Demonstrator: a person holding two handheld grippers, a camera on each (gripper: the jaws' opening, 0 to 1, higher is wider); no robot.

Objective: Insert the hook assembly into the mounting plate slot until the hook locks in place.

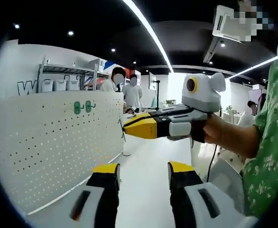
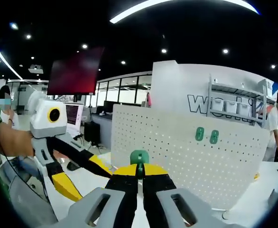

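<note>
Left gripper view, nearest: left gripper (image 1: 143, 172) rises from the bottom, jaws spread wide, nothing between them, touching nothing. White table (image 1: 146, 156) runs under and past it.

Just beyond, the right gripper (image 1: 125, 127) comes in from the right, held level by a hand (image 1: 214, 130) with a green floral sleeve (image 1: 272, 142) behind it. Its yellow jaws are pressed together to a point. A thin dark bit sticks out at the tip; too small to tell what.

Right gripper view, nearest: same gripper, jaws closed to a narrow slit, clamped on a green hook (image 2: 139, 157). The hook's rounded top stands just above the jaw tips, in front of the pegboard (image 2: 177, 152) and apart from it. The left gripper enters from the left, black-and-yellow jaws splayed apart, empty.

Behind: the pegboard stands upright on the table, white, full of small holes. Two green hooks (image 2: 207, 135) sit side by side high on its face, near the top edge; these also show in the left gripper view (image 1: 82, 107). The held hook is lower and well to their left in the right gripper view.

Farther back: a metal shelf (image 2: 234, 102) with white bins, a wall with dark lettering, partly hidden. People (image 1: 125, 88) stand behind the board. Dark ceiling with spot lamps and a long light strip (image 1: 146, 28).
</note>
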